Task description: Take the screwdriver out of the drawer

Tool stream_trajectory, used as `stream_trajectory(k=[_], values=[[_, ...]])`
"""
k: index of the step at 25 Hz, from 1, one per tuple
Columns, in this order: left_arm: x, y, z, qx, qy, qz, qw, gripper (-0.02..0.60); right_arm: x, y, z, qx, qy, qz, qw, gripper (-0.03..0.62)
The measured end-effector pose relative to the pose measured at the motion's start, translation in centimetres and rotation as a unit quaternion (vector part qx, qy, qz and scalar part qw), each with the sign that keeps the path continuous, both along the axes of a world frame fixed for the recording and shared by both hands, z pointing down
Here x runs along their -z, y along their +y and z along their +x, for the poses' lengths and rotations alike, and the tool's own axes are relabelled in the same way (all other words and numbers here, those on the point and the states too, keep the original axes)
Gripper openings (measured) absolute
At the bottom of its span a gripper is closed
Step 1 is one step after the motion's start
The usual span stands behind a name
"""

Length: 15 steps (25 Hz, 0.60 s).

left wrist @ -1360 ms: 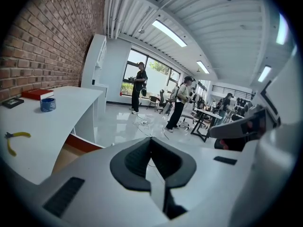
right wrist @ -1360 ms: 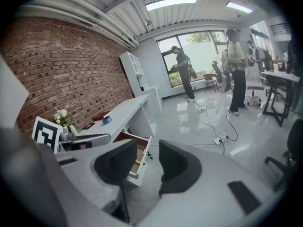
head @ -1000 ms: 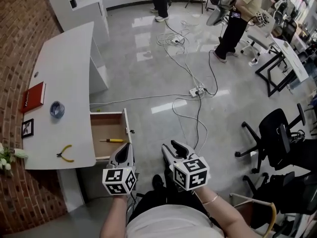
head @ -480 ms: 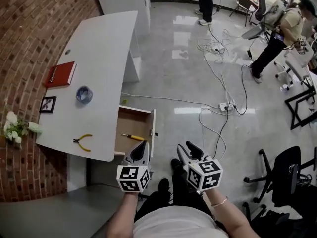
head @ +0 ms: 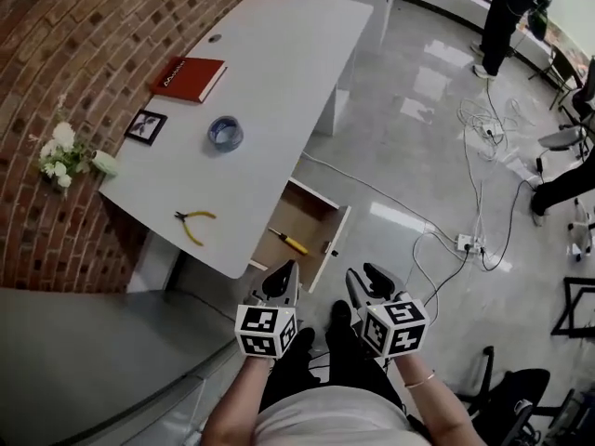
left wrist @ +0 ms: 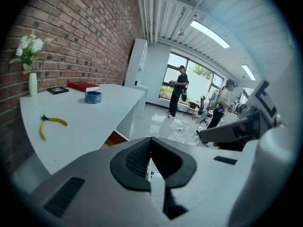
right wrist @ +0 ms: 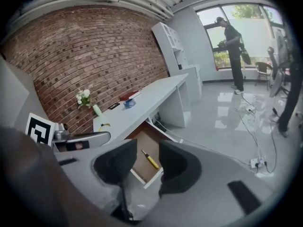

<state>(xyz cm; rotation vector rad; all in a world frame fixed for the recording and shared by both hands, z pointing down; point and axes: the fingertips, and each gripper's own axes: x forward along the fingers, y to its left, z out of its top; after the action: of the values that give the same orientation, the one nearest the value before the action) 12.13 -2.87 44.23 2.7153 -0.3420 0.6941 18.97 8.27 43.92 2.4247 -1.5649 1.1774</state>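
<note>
Screwdriver (head: 290, 242), yellow handle and slim dark shaft, lies flat and diagonal on the bare brown bottom of the drawer (head: 337, 240). The drawer, white-fronted, stands pulled open beneath the white counter (head: 260, 82), holding nothing else visible.

The left gripper (head: 282, 284) and the right gripper (head: 369, 284) have pale grey moulded shells. Each carries a cube (head: 265, 332) printed with black-and-white square markers. Black pads (left wrist: 135, 161), ribbed on their faces, line the jaws, and a dark slot-shaped recess marks each shell. The person wears a white top (head: 321, 421) that leaves the forearms bare, dark trousers (head: 299, 370), dark shoes (head: 337, 312) and a thin bracelet (head: 420, 379) on the right wrist.
</note>
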Motion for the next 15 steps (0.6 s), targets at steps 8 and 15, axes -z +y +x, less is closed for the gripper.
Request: stream_trajectory(k=[8,15], values=[[-0.3,-3.4,-2.7,0.110,-0.007,0.000,0.9939,-0.008,-1.3,-5.7,-0.9,0.124,-0.004,-0.010,0.992,0.132],[-1.1,-4.2,-5.8,0.189,-0.017,-0.005,0.9818,-0.008,-4.0,-9.1,-3.7,0.231,-0.015,-0.035,0.972,0.132]])
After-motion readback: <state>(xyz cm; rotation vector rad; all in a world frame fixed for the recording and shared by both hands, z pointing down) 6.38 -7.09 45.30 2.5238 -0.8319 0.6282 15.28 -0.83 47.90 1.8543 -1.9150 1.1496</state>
